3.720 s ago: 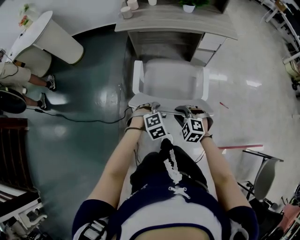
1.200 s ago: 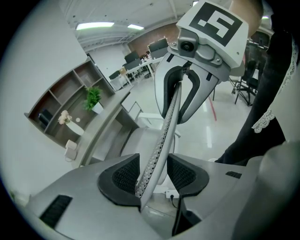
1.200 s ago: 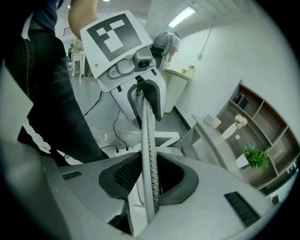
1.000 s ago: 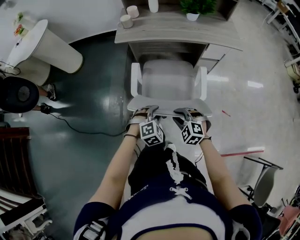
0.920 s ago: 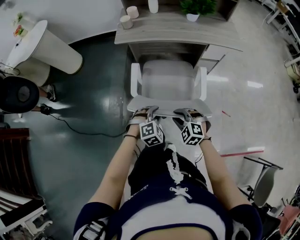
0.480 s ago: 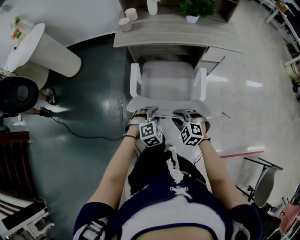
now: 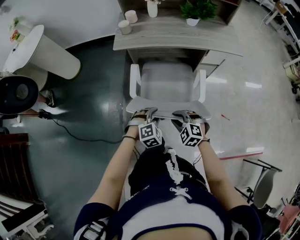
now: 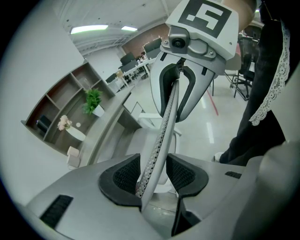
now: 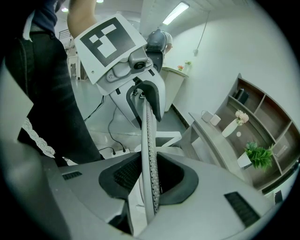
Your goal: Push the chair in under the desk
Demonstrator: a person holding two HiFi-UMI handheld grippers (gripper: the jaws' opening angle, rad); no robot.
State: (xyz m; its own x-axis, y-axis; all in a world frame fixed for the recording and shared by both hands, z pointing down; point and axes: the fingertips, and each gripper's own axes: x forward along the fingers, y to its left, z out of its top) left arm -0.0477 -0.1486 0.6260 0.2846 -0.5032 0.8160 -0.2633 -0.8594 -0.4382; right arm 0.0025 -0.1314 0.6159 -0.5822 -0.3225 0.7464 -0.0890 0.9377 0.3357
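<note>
The white chair (image 7: pixel 167 84) stands square in front of the grey wooden desk (image 7: pixel 220 33), lined up with the kneehole. The front of its seat is just at the opening, beneath the desktop's near edge. Most of the seat and both armrests (image 7: pixel 134 80) are out on the open floor, so I'd call the job partly done and no more.

The person stands right behind the chair with both grippers set side by side on the top rim of the backrest (image 7: pixel 166 106). The left gripper (image 8: pixel 155 174) has its jaws pinched on the perforated rim, which runs up between the dark pads (image 8: pixel 125 176) and fills the gap between them. The right gripper (image 9: pixel 150 177) grips the same rim in the same way, a little further along. Neither gripper is spread wide, and neither is empty.

What is left, as I read it, is a straight push forward until the seat is under the desktop and the backrest comes up near its edge. The drawer unit (image 7: pixel 212 57) flanks the kneehole on the right, and the armrests sit fairly wide. They look like the parts most likely to catch if the chair swings off line. The cups (image 7: pixel 124 27) and the potted plant (image 7: pixel 196 10) sit well back on the desktop, clear of the chair.
</note>
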